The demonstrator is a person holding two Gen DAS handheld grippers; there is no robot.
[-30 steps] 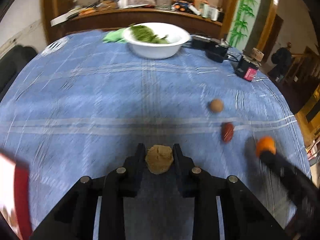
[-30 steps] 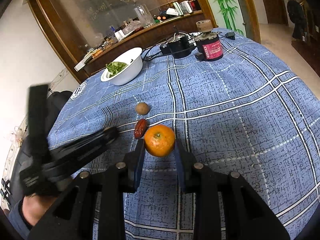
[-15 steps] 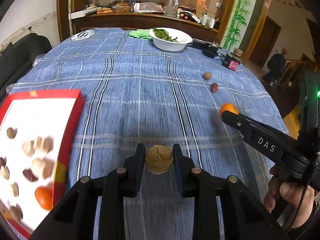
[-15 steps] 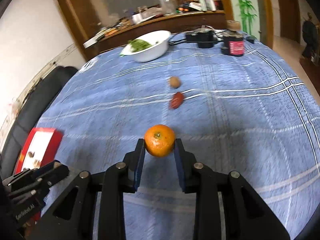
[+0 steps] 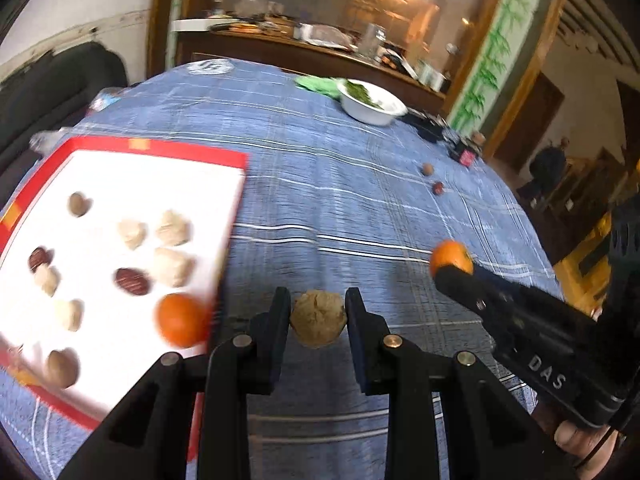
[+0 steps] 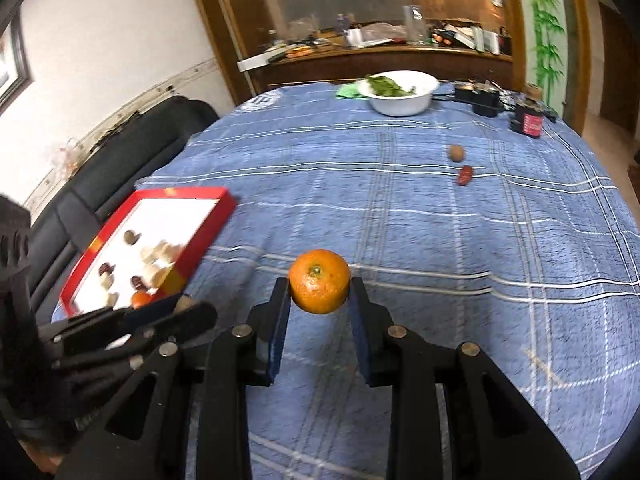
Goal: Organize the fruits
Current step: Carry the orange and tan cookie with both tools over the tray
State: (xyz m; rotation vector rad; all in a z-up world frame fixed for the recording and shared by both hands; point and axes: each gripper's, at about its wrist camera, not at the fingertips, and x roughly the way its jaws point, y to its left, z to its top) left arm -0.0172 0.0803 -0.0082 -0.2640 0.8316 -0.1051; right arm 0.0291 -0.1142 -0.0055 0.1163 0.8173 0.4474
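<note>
My left gripper is shut on a tan, lumpy walnut held above the blue checked tablecloth, just right of a red-rimmed white tray. The tray holds several nuts, dates and a tangerine. My right gripper is shut on an orange tangerine above the cloth; it also shows in the left wrist view as the right gripper. Far across the table lie a small brown nut and a red date. The tray sits at the left in the right wrist view.
A white bowl of greens stands at the far side with a green cloth beside it. Black devices with cables and a dark jar with a red label sit at the far right. A black sofa borders the table's left edge.
Both grippers have swung left across the table with their fruit still held. The red tray has come into view and now lies close beside the left gripper.
</note>
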